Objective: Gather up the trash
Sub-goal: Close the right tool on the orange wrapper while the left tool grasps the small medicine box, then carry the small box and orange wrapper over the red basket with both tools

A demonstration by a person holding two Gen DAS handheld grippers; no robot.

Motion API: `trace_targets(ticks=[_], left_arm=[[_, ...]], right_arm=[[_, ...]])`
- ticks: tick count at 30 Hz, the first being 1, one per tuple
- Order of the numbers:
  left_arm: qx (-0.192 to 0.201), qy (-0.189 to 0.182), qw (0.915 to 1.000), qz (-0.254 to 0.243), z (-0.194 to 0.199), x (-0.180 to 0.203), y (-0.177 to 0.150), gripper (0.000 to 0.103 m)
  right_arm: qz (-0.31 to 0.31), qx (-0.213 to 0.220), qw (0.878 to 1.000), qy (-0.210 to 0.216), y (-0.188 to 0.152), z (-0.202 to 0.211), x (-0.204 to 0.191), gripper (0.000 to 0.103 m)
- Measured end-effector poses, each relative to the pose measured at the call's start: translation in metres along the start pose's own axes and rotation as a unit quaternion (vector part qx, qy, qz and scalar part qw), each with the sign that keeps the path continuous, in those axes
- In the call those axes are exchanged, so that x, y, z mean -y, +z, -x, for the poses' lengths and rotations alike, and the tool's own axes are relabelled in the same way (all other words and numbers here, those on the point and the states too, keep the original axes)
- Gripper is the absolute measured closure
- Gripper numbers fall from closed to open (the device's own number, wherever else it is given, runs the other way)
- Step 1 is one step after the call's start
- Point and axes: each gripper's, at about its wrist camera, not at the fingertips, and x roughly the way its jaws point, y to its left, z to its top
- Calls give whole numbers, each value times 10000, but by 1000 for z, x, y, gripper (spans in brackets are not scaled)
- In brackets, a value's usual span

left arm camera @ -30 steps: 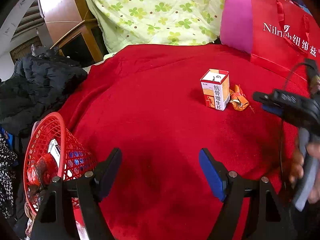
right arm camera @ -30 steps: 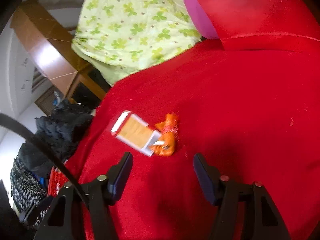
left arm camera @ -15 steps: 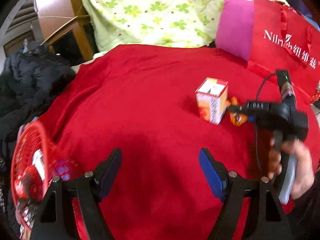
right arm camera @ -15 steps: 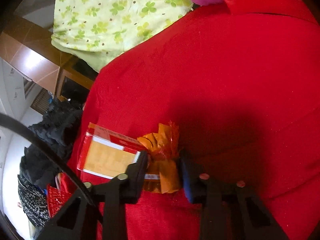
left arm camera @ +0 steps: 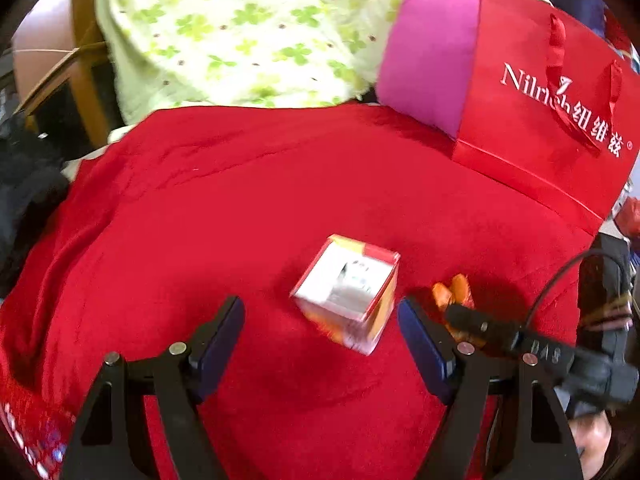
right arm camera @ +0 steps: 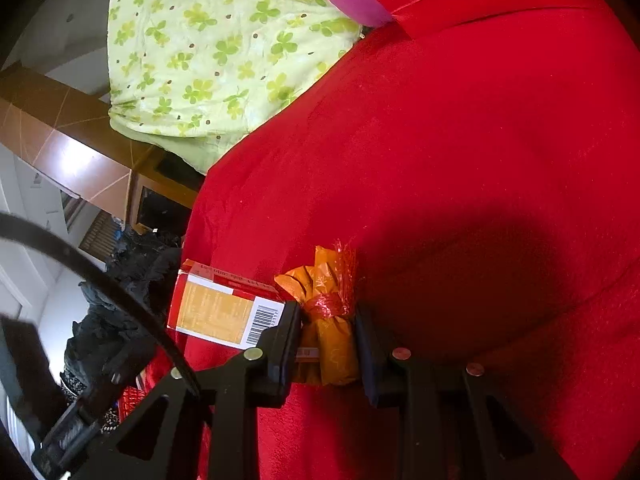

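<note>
Wrapper [right arm camera: 328,320] seen pinched in right gripper [right arm camera: 326,344] only in right view, left gripper [left arm camera: 320,344] jaws spread below box [left arm camera: 348,292], red blanket [left arm camera: 240,208], green quilt [left arm camera: 240,32] at top.

The small box [left arm camera: 349,291] stands on the blanket [left arm camera: 240,200], and the wrapper [right arm camera: 330,320] lies just beside it, on its right in the left wrist view. Behind them, at the far edge, the quilt [left arm camera: 240,32] is on the left, then the cushion [left arm camera: 428,60], with the paper bag [left arm camera: 540,112] in front of it at the right.
</note>
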Motion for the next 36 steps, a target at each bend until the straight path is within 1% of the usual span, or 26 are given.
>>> trace_targets(ticks=[3, 5, 8, 10, 11, 12, 13, 16, 17, 20, 22, 28, 31, 33, 36], left_arm=[[-176, -53, 9998, -41, -17, 0, 9, 23], [-249, -179, 9995, -58, -25, 1, 12, 23], [-334, -259, 9990, -139, -34, 5, 11, 24], [-316, -422, 9986, -27, -37, 4, 9, 24], [-318, -497, 9982, 65, -38, 3, 8, 25], [-314, -496, 9982, 115, -39, 3, 7, 30], [-321, -480, 9982, 174, -41, 3, 7, 41], [-247, -457, 9982, 290, -37, 2, 3, 43], [-219, -379, 9986, 296, -33, 2, 1, 49], [-152, -165, 9990, 390, -20, 1, -3, 49], [-13, -101, 9989, 460, -5, -1, -7, 49], [426, 304, 9976, 457, 52, -6, -22, 49], [597, 549, 9957, 451, 81, -11, -30, 49], [683, 784, 9934, 481, 100, -17, -36, 49], [891, 1151, 9881, 488, 126, -27, -45, 49]], right_arm=[[54, -12, 10000, -21, 0, -1, -2, 75], [42, -17, 10000, 8, 1, -1, 0, 75], [72, -9, 10000, 10, 0, -4, -4, 75], [95, -6, 10000, 4, 0, -4, -5, 75], [99, 1, 10000, 7, 0, -4, -5, 75], [98, 7, 10000, 15, 0, -3, -5, 75], [94, 19, 10000, 28, -1, -3, -5, 75], [71, 165, 9998, 130, -1, 4, -5, 75], [60, 241, 9995, 170, -1, 8, -4, 75], [73, 402, 9989, 236, -3, 17, -5, 75], [127, 479, 9985, 252, -5, 23, -8, 75], [492, 607, 9967, 206, -19, 45, -22, 75], [692, 604, 9956, 172, -29, 54, -32, 75], [803, 567, 9950, 168, -37, 59, -38, 75], [945, 498, 9941, 214, -48, 65, -50, 75]])
